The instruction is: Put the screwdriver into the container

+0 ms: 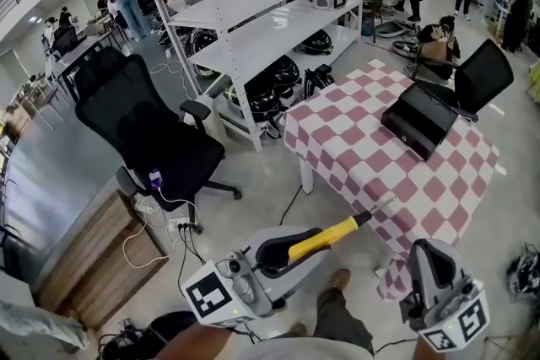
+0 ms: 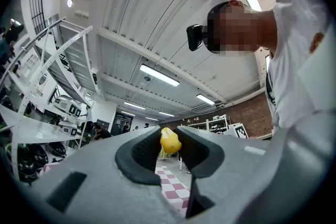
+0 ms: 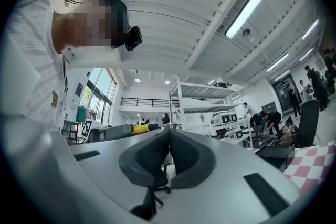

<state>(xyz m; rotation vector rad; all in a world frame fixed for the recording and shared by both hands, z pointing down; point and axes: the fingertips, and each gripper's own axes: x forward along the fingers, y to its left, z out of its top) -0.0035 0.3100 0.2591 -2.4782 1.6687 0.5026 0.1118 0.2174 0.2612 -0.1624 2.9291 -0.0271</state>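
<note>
My left gripper [image 1: 297, 252] is low in the head view, shut on the yellow handle of the screwdriver [image 1: 337, 230]. The black neck and metal shaft of the tool point up and right towards the table. In the left gripper view the yellow handle [image 2: 170, 141] sits pinched between the two dark pads. The container [image 1: 419, 122] is a black box with its lid raised, standing on the pink-and-white checkered table [image 1: 354, 152], well beyond the screwdriver's tip. My right gripper [image 1: 432, 253] hangs at the lower right, off the table's near corner, jaws shut with nothing in them [image 3: 169, 134].
A black office chair [image 1: 152, 131] stands left of the table. White shelving [image 1: 261, 21] with helmets and gear lies behind it. A wooden cabinet [image 1: 93, 257] and loose cables are at the lower left. People work in the background.
</note>
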